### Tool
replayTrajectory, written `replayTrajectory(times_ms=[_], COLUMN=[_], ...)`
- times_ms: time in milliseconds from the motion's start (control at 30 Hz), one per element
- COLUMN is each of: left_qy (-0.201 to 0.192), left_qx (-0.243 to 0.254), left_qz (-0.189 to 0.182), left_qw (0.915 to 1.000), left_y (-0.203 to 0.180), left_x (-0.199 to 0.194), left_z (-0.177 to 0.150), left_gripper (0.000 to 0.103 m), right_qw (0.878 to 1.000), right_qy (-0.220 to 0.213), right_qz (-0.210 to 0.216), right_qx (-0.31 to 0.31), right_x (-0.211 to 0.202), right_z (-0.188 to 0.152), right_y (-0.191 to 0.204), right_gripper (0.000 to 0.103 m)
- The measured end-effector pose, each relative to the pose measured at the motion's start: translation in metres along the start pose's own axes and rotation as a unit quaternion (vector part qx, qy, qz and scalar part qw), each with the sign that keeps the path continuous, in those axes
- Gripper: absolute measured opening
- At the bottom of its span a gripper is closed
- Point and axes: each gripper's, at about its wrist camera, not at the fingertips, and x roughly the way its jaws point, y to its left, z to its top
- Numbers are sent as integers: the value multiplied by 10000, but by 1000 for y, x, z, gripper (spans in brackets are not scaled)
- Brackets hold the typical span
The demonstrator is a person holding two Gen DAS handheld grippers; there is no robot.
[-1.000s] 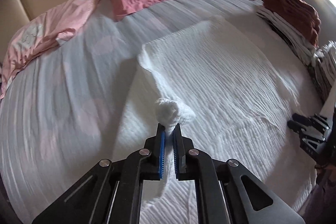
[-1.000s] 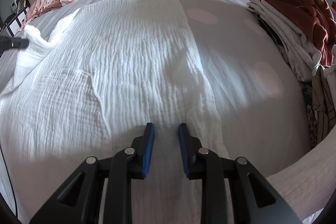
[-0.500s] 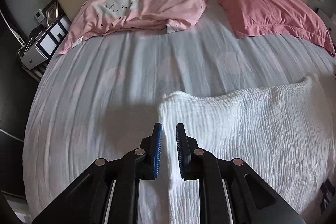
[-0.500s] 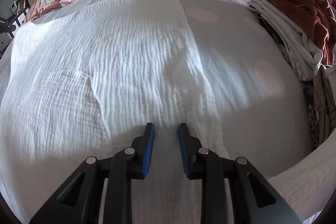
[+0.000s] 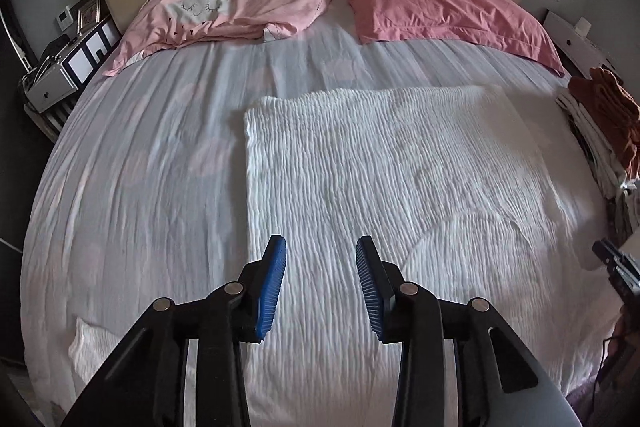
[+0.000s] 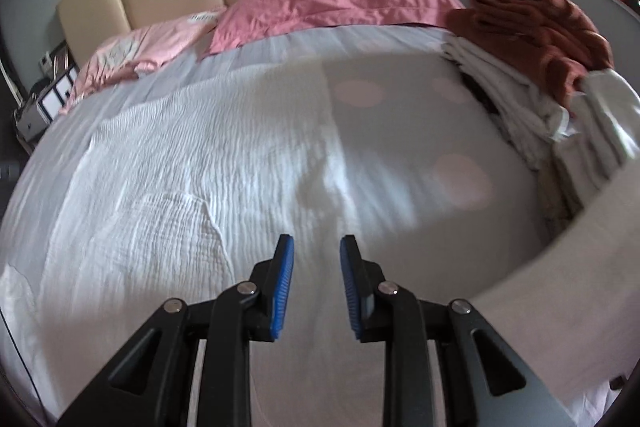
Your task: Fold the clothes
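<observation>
Both claws apart, holding nothing. White crinkled garment [image 5: 380,163] lies flat on bed [image 5: 140,167], directly ahead of my left claw [image 5: 320,283]; right claw [image 6: 316,287] faces its right edge.

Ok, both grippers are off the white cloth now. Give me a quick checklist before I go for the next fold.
1. Left gripper open and empty: ok, jaws wide apart, nothing between them.
2. Right gripper open and empty: ok, jaws apart, nothing held.
3. White cloth lying flat on the bed sheet: mostly ok; a raised curved fold line shows near its right side.
4. Far left corner squared and reachable: ok, it lies flat with clean edges.
5. Near edge of the cloth: cannot tell, the grippers hide it.
6. Stack of folded clothes clear of the cloth: ok, bare sheet lies between them.
</observation>
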Motion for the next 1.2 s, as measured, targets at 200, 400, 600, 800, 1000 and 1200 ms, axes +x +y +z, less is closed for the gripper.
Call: replayTrajectory(times_ms=[200,400,600,800,1000,1200], left_qy=[-57,101,-5,55,12,1], left_qx=[-100,-452,-837,-547,-638,-762], left_qz=[-121,-38,-99,288,234,186], left_qw=[9999,9989,9964,9981,9977,9969], left_y=[-8,-4,0,-11,-8,-2], left_x=[-28,-23,-17,-10,-11,-8], left_z=[-52,-90,-119,-134,-136,-137], left_gripper=[42,43,43,43,43,43], right_qw=[9971,9925,9824,9681,9586,9700], right_qy=[-246,-561,-558,-215,-198,-421], right_qz=[146,-156,-424,116,521,519], right_qx=[709,1072,1734,2493,2792,2338], right_x=[-82,-169,-216,-195,-169,-187], right_z=[9,4,-17,-28,-15,7], right_y=[-66,-145,-228,-290,-298,-272], right_gripper=[39,39,39,39,19,4])
